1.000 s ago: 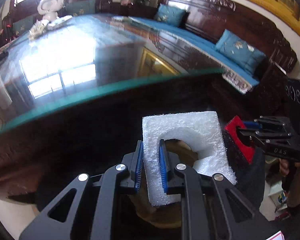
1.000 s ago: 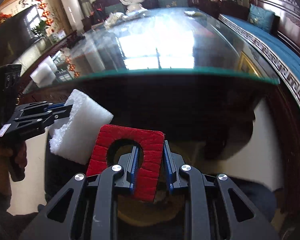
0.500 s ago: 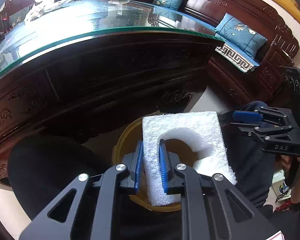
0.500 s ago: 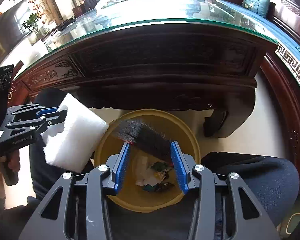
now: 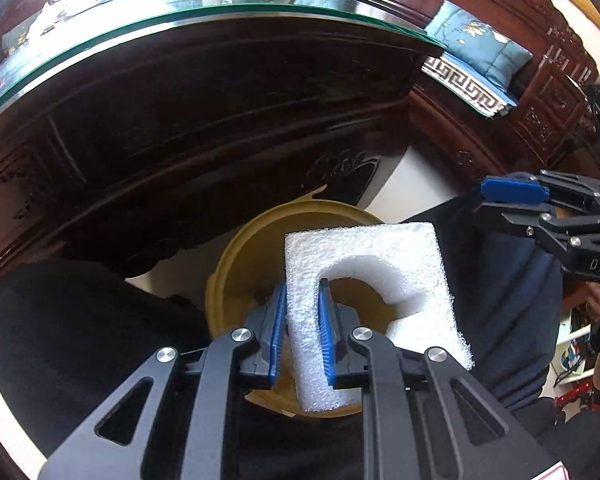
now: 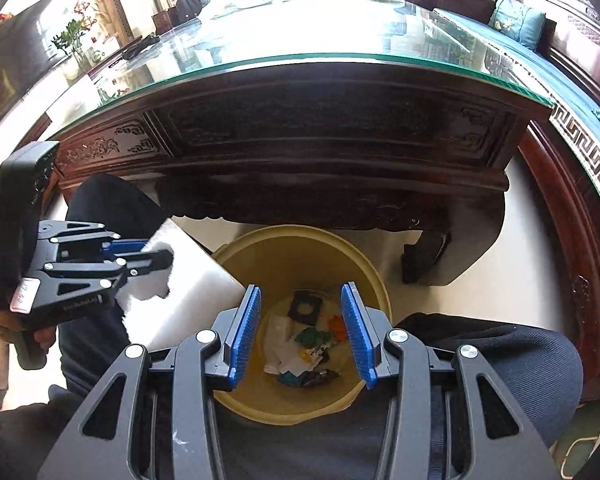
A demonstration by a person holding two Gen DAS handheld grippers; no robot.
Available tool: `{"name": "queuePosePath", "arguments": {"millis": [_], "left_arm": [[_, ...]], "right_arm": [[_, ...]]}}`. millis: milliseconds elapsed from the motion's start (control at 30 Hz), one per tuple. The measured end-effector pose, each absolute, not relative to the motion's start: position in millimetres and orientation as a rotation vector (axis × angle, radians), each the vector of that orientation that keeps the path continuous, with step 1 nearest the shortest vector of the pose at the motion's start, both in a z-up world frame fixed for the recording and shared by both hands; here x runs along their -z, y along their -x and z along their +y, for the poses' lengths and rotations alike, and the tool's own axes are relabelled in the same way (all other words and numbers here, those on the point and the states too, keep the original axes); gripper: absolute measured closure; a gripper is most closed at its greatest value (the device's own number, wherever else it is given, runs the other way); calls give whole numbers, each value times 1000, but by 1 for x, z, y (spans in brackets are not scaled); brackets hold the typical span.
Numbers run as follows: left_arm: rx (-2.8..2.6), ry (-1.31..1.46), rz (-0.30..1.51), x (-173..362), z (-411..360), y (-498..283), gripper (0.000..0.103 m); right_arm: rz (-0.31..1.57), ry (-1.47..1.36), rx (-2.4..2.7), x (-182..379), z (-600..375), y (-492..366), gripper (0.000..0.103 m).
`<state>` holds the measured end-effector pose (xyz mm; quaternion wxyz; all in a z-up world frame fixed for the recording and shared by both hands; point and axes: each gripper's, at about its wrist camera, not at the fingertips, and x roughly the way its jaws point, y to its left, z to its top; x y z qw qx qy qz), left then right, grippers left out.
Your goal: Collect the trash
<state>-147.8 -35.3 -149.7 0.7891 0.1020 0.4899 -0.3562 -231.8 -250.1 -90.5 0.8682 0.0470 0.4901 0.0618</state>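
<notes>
My left gripper [image 5: 302, 312] is shut on a white foam block [image 5: 368, 276] with an arched cut-out and holds it above a yellow trash bin [image 5: 236, 264]. My right gripper [image 6: 300, 308] is open and empty, right over the same bin [image 6: 300, 248]. Inside the bin lie a dark square foam piece [image 6: 305, 307], white paper [image 6: 284, 344] and coloured scraps. In the right wrist view the left gripper [image 6: 156, 258] holds the foam block [image 6: 188, 300] at the bin's left rim. The right gripper [image 5: 512, 196] shows in the left wrist view at the right.
A dark carved wooden table [image 6: 320, 136] with a glass top [image 6: 300, 28] stands just behind the bin. The person's dark-trousered knees [image 6: 500, 360] flank the bin. A wooden bench with blue cushions [image 5: 480, 52] runs along the right.
Both grippers dropped from table height to over the bin. My right gripper opened and released the red and black foam piece, which now lies in the bin. The left still holds the white foam.
</notes>
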Motion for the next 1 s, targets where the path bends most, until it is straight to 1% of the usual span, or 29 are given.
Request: {"name": "queuePosePath", "arguments": {"millis": [67,200,233,367,433,633,900,1000], "left_arm": [[781,-238,1048,150,-39,151,84],[791,-239,1065,156,-43,152,83],[790,-242,1066,157,-43,152,81],[799,-263,1058,156,-45,155,66],[809,-276,1050,154,-52,158,63],[826,-275,1040,150,-59,161,63],[819,-250,986,129,-60,161,63],[784,-234,952,113,-56,159,59]], "right_arm": [[1023,-99,-125,90,-252,232,61],[1018,-110,-122,88,-256,231,61],[1017,-111,-122,89,-257,230,61],[1020,-117,-125,90,-256,230,61],[1019,-119,-128,91,-256,230,61],[1011,-116,-137,88,-254,230,61],[984,-114,-142,77,-251,233,61],[959,-110,-144,67,-249,233,61]]}}
